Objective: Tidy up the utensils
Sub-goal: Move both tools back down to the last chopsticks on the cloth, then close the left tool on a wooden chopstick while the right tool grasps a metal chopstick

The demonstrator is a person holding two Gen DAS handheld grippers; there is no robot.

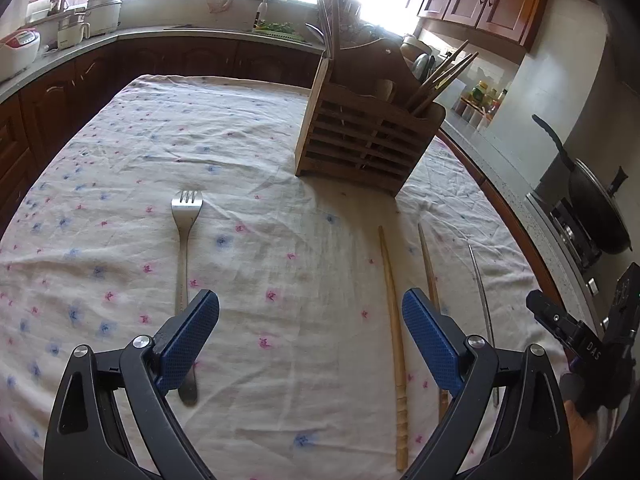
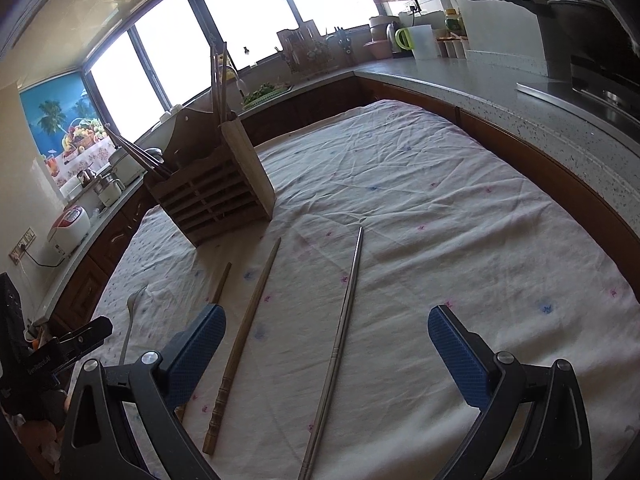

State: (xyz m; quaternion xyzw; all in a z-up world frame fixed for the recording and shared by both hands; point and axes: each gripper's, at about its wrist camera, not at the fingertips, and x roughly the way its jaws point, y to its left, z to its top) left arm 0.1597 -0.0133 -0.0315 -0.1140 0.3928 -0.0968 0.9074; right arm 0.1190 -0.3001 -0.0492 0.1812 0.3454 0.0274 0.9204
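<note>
Fork (image 1: 185,264) flat on tablecloth (image 1: 120,152), chopsticks (image 2: 245,344) beside, both grippers spread

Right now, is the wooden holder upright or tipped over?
Upright. The wooden holder stands on its base on the tablecloth, with chopsticks sticking up out of its top.

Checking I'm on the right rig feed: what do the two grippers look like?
Both match: the left gripper and right gripper have black skeletal linkage arms with silver pivot bolts and blue, dimple-textured finger pads. The right gripper's black body carries white lettering.
</note>
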